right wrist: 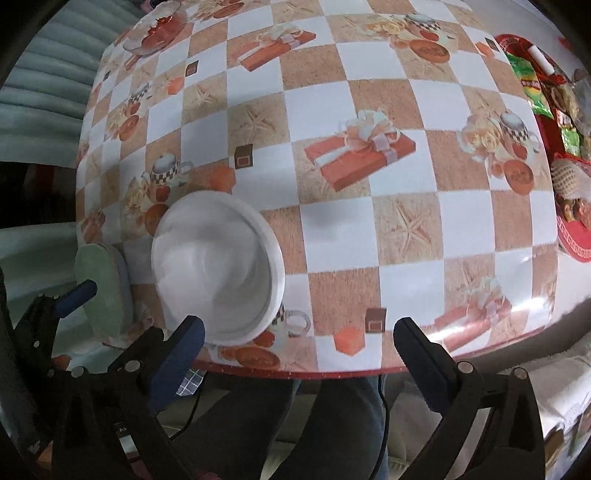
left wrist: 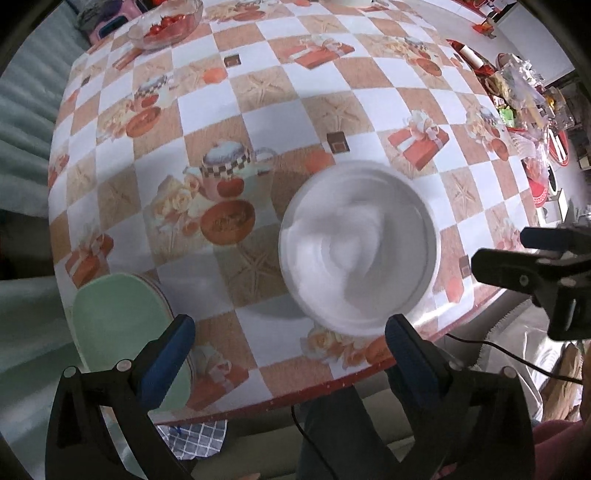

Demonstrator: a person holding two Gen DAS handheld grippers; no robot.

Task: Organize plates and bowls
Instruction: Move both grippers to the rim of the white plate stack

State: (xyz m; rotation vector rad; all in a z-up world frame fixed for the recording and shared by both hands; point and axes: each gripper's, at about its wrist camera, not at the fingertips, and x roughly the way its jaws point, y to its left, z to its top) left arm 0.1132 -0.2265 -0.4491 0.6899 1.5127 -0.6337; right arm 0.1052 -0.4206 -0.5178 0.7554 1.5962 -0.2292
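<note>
A white bowl [left wrist: 360, 247] stands upright and empty near the front edge of the chequered table [left wrist: 258, 110]; it also shows in the right wrist view [right wrist: 218, 269]. A pale green plate [left wrist: 122, 332] lies at the front left corner on top of another plate, and shows in the right wrist view [right wrist: 103, 288]. My left gripper [left wrist: 290, 343] is open and empty, above the table edge just in front of the bowl. My right gripper [right wrist: 299, 347] is open and empty at the table edge, with the bowl by its left finger; its body shows in the left wrist view [left wrist: 543, 269].
A glass bowl of red fruit [left wrist: 166, 24] stands at the far left. A red tray with packets and snacks [right wrist: 554, 129] fills the right side. A checked cloth [left wrist: 199, 435] hangs below the front edge. The person's legs [right wrist: 280, 424] are under the table.
</note>
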